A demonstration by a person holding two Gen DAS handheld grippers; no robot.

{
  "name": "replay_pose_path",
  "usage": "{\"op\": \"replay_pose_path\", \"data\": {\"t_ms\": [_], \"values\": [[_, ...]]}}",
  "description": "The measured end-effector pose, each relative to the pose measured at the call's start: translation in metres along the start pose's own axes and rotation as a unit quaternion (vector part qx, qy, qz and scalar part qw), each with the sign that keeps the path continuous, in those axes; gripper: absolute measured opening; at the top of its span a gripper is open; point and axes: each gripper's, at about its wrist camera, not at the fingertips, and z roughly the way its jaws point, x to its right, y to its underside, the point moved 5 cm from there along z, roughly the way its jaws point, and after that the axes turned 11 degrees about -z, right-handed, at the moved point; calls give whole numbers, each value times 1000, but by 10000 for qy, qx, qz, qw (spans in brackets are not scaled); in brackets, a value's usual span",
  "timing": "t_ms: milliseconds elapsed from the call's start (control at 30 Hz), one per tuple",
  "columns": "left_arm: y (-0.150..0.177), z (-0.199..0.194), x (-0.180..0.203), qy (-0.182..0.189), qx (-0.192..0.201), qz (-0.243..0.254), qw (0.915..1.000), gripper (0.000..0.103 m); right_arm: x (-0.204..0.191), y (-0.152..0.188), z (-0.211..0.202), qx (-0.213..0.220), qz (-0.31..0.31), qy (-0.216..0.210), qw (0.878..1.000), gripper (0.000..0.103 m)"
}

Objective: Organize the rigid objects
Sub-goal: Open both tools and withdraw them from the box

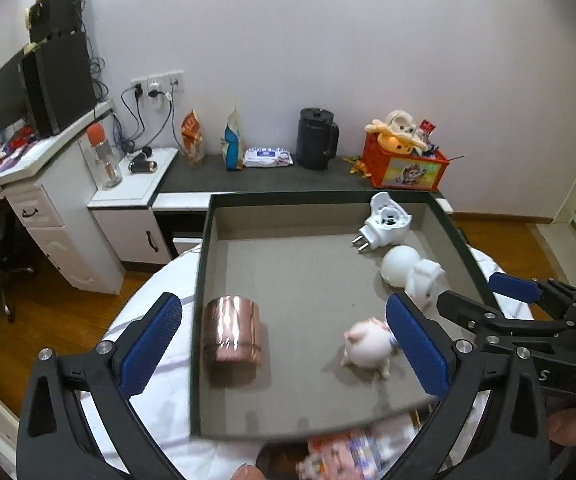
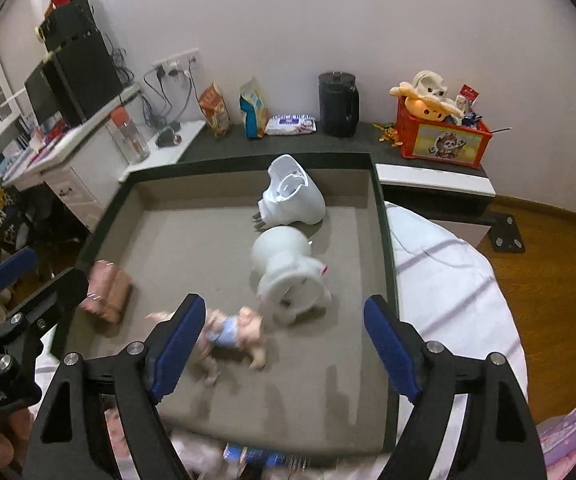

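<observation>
While the left gripper (image 1: 283, 344) hangs with its blue pads spread wide and nothing between them, the left wrist view looks down into a dark-rimmed tray (image 1: 201, 280) with a grey floor, resting on white bedding (image 1: 159, 292). A copper-coloured cup (image 1: 231, 334) lies on its side near the tray's left edge, toward the near end. A small pink pig figure (image 1: 368, 346) lies near the right pad, blurred. Along the right edge sit a white figurine (image 1: 410, 270) and, in the far right corner, a white plug-in device (image 1: 386, 220) with its two pins pointing into the tray. The right gripper (image 1: 464, 300) reaches in from the right, fingers apart, over the tray's right rim.

From the right wrist view, the right gripper (image 2: 283, 344) is likewise spread, empty, above the tray's (image 2: 384, 240) near edge. The pig figure (image 2: 231, 334), in a pale blue garment, lies just beside the left pad; whether they touch is lost to blur. The white figurine (image 2: 288, 276) lies tipped over mid-tray, the plug-in device (image 2: 294, 196) just beyond it by the far wall, and the copper cup (image 2: 107, 294) at the left edge. The left gripper's (image 2: 27, 276) fingers show at far left.
</observation>
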Motion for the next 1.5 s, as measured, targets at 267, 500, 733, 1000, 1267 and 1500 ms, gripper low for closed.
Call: {"op": "replay_pose_path", "data": {"t_ms": [267,500,733,1000,1267,1500], "values": [[28,-78,-3,80,264,79,9996,103,-27,36,-80,480,48,-65,9988,83],[74,-129,-19,108,280,-101,9995,103,-45,80,-144,802,33,109,9967,83],[119,-157,-39,64,149,-410,9990,103,-57,120,-182,964,49,229,9951,83],[159,-174,-51,-47,-20,-533,9986,103,-65,165,-201,965,162,177,9950,83],[182,-177,-44,-83,-174,-418,9989,103,-59,196,-197,714,261,218,9969,83],[183,-179,-38,-71,-168,-330,9993,103,-59,199,-194,646,214,213,9975,83]]}}
